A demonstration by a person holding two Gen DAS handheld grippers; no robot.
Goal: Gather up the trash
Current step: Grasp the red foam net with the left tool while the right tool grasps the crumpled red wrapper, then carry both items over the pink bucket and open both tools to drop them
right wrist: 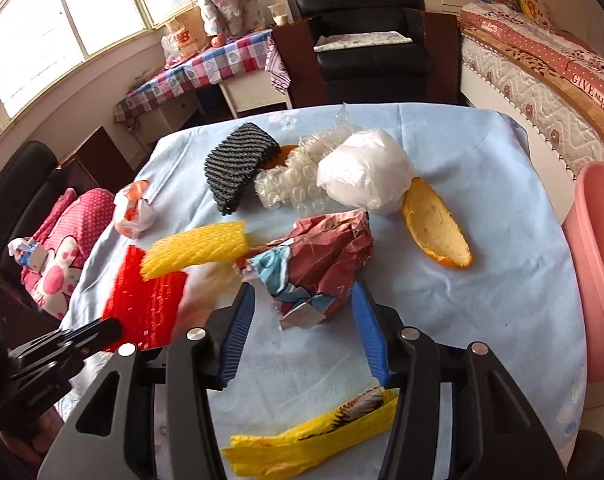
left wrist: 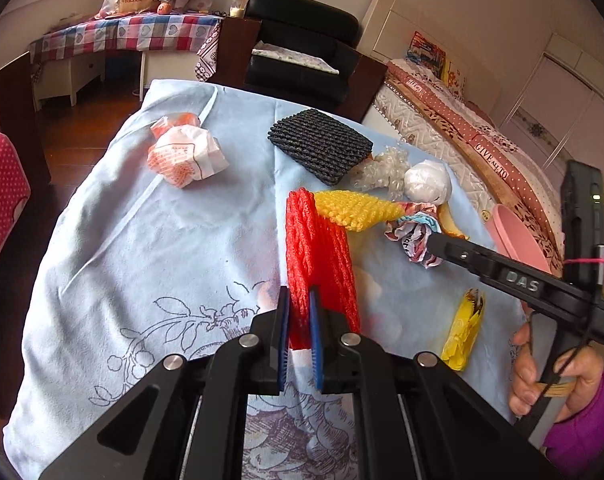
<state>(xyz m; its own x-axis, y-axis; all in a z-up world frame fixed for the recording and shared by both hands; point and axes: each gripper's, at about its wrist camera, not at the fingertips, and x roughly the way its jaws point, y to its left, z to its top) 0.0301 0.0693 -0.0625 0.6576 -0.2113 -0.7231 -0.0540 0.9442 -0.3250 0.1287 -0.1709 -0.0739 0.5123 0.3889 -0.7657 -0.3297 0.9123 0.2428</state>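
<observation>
The left gripper [left wrist: 299,320] has its blue pads pressed together on the near end of the red foam net [left wrist: 318,264], which stretches away from it across the pale blue cloth on the table [left wrist: 161,240]. A yellow foam net [left wrist: 354,210] lies across the red one's far end, touching it.

The right gripper [right wrist: 302,332] stands spread wide, one blue pad on either side of the crumpled reddish-brown wrapper [right wrist: 322,256]. From its own view the pads seem just short of the paper, though I can't be sure whether they touch. Seen from the left wrist view, the right gripper [left wrist: 432,242] has its tip right at that wrapper [left wrist: 414,236].

Just beyond the wrapper sit an orange peel [right wrist: 436,228], pith side up, a white plastic bundle [right wrist: 366,176] and a wad of clear bubble wrap [right wrist: 289,180], all bunched close together. A black foam net [right wrist: 237,164] lies beside the bubble wrap. An orange-and-white wrapper ball [left wrist: 185,156] sits well apart on the left side of the table. A flattened yellow packet [right wrist: 310,440] lies at the near edge, under the right gripper.

A pink bin [right wrist: 598,272] stands just off the table's right edge, beside the bed [right wrist: 542,80].
</observation>
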